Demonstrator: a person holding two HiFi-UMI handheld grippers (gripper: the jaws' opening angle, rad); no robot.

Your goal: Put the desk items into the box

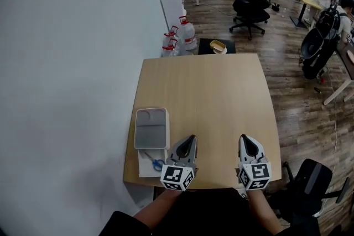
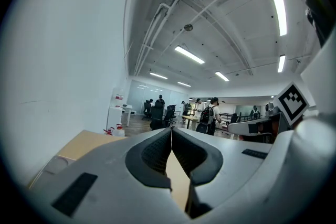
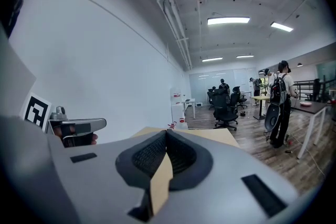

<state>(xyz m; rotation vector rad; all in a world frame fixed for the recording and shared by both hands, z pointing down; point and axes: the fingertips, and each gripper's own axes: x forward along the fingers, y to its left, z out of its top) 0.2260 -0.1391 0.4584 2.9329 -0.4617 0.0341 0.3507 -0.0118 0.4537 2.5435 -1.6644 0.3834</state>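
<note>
The left gripper (image 1: 189, 140) and the right gripper (image 1: 247, 140) are held over the table's (image 1: 221, 91) near edge, each with jaws pressed together and nothing caught between them. Just left of the left gripper, blue-handled scissors (image 1: 155, 162) are laid on a white sheet (image 1: 142, 169). Beyond them the box (image 1: 137, 131) is set along the left edge, by the wall; its contents cannot be made out. Open wood is seen ahead, up to the far edge.

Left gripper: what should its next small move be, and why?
Probably open the left gripper and swing it toward the blue-handled scissors. Its jaws are shut on nothing, and the scissors lie out of the box, just beside this gripper at the near edge of the table.
</note>
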